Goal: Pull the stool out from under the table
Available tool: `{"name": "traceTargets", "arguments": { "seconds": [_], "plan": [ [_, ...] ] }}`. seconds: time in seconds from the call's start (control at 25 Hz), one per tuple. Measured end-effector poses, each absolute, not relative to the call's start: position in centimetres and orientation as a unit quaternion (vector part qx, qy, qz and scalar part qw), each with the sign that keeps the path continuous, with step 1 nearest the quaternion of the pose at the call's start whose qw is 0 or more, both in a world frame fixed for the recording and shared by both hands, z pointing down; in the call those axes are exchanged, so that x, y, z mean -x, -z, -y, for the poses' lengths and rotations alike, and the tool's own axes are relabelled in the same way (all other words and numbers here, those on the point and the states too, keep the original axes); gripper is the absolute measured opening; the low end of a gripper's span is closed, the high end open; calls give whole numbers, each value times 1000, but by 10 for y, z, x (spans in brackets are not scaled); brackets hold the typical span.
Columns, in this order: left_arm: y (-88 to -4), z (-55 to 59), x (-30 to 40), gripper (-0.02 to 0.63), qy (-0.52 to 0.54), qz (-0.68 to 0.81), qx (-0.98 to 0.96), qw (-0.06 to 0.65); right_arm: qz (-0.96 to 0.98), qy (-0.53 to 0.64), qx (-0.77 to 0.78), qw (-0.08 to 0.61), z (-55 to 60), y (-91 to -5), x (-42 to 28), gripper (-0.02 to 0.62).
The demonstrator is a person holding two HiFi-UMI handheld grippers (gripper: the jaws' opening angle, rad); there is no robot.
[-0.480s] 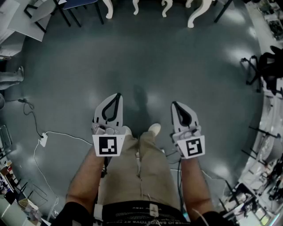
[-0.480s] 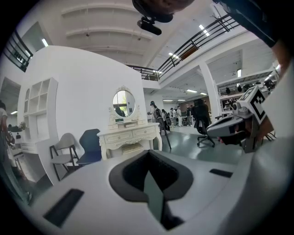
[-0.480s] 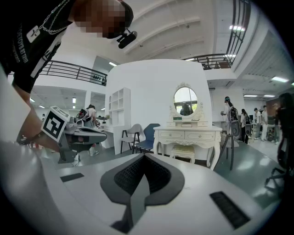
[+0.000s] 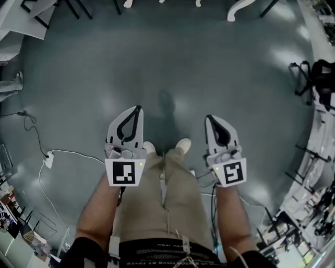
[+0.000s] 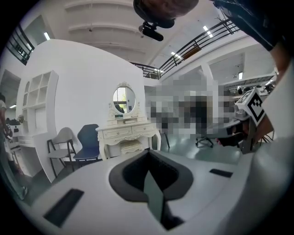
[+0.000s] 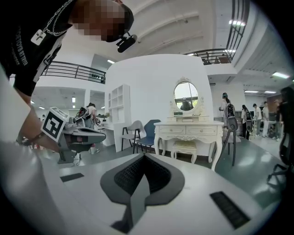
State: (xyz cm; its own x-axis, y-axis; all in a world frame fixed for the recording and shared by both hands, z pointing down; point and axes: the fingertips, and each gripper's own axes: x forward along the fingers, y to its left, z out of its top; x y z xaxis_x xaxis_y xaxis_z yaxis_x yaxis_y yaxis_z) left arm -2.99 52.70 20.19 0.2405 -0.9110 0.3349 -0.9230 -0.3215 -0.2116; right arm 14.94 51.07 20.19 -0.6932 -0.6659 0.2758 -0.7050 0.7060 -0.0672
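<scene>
A white dressing table [image 5: 127, 133] with an oval mirror stands ahead across the grey floor. A cream stool [image 5: 130, 147] is tucked between its legs. The right gripper view shows the same table [image 6: 188, 130] and stool [image 6: 185, 146]. In the head view only one curved table leg [image 4: 238, 9] shows at the top edge. My left gripper [image 4: 137, 108] and right gripper [image 4: 209, 118] are held side by side above my legs, both shut and holding nothing. Both are far from the stool. The left gripper [image 5: 148, 154] and right gripper [image 6: 144, 156] both point toward the table.
A grey chair [image 5: 61, 147] and a blue chair [image 5: 89, 144] stand left of the table. A white cable with a socket block [image 4: 49, 159] lies on the floor at my left. Black stands and equipment [image 4: 314, 78] line the right side. People stand in the far background.
The table legs have slid toward the top edge of the head view. Both grippers stay shut and side by side, slightly higher in the frame.
</scene>
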Motion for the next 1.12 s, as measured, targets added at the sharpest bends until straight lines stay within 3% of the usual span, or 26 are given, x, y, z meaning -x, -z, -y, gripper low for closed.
{"name": "traceTargets", "arguments": {
  "seconds": [0.44,0.52,0.56,0.6,0.64,0.76,0.88,1.12],
  "plan": [
    [-240,-517,41,5,-202,583,-787,28,907,-72,-403,101,-495,-219,-142,-9],
    [-255,-516,41,89,-201,576,-791,49,906,-81,-401,112,-496,-231,-140,-6],
    [-261,-515,40,142,-200,573,-793,58,906,-88,-397,118,-497,-237,-139,57],
    [-265,-513,41,165,-197,571,-795,61,906,-94,-394,122,-497,-242,-137,176],
    [-265,-511,43,176,-195,570,-797,57,906,-96,-394,123,-497,-245,-136,207],
    [-263,-507,53,193,-189,565,-802,45,904,-84,-398,132,-496,-252,-132,256],
    [-268,-507,64,208,-171,580,-792,81,902,-71,-398,153,-493,-259,-128,279],
    [-265,-495,67,209,-125,601,-783,100,906,-63,-394,142,-480,-252,-119,293]
  ]
}}
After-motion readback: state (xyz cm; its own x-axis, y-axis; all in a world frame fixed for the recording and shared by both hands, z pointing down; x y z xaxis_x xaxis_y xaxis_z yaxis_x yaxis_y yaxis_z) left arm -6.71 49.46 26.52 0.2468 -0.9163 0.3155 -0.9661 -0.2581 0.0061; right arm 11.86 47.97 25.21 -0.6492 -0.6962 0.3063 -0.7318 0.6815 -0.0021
